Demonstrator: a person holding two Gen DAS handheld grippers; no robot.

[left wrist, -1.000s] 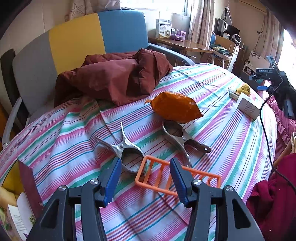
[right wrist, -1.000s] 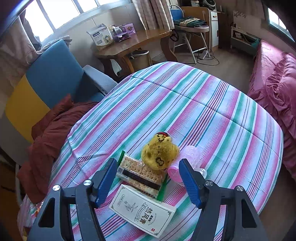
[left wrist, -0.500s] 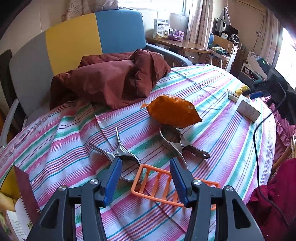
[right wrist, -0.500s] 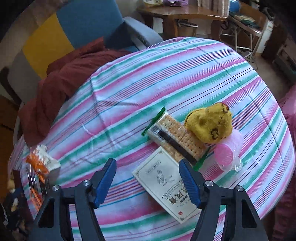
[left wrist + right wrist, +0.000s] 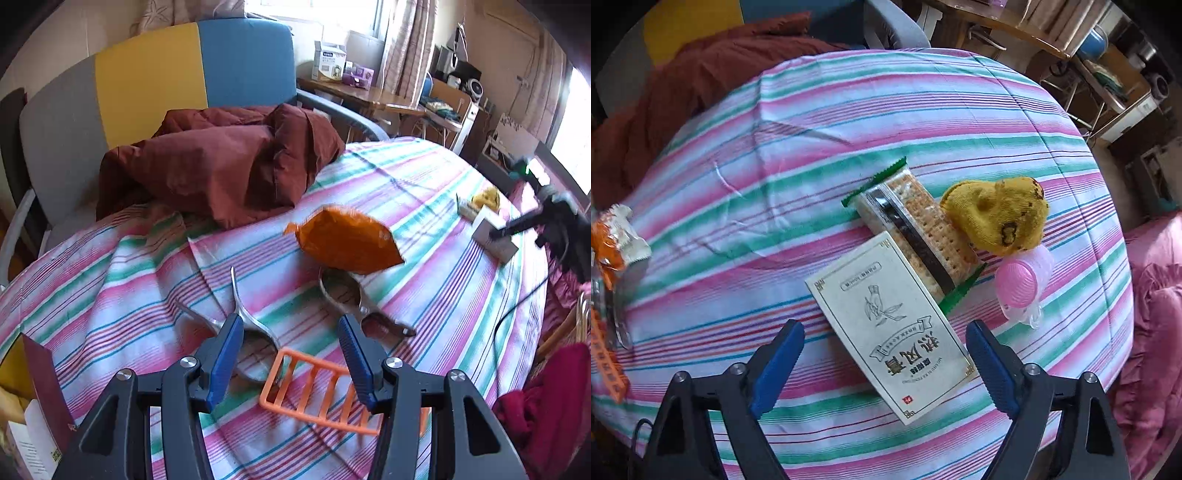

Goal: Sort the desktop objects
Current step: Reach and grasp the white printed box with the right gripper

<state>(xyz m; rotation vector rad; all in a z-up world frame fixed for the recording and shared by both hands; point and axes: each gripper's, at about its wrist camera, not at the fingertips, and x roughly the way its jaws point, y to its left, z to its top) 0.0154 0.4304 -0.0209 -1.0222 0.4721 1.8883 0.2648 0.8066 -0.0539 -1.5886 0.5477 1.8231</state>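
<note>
Both spread, gripping nothing — left gripper (image 5: 291, 356) above orange rack (image 5: 314, 391), right gripper (image 5: 885, 363) straddling white box (image 5: 890, 325) — crackers (image 5: 916, 229) beyond.

Shiny metal clamps (image 5: 255, 332) — matt paper box (image 5: 892, 325) — striped cloth tablecloth (image 5: 849, 110)

The right gripper (image 5: 884, 363) hangs spread above a white box (image 5: 891, 321); a cracker pack (image 5: 916, 229) lies just beyond it.

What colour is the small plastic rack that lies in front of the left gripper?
Orange. The rack shows best in the left wrist view.
</note>
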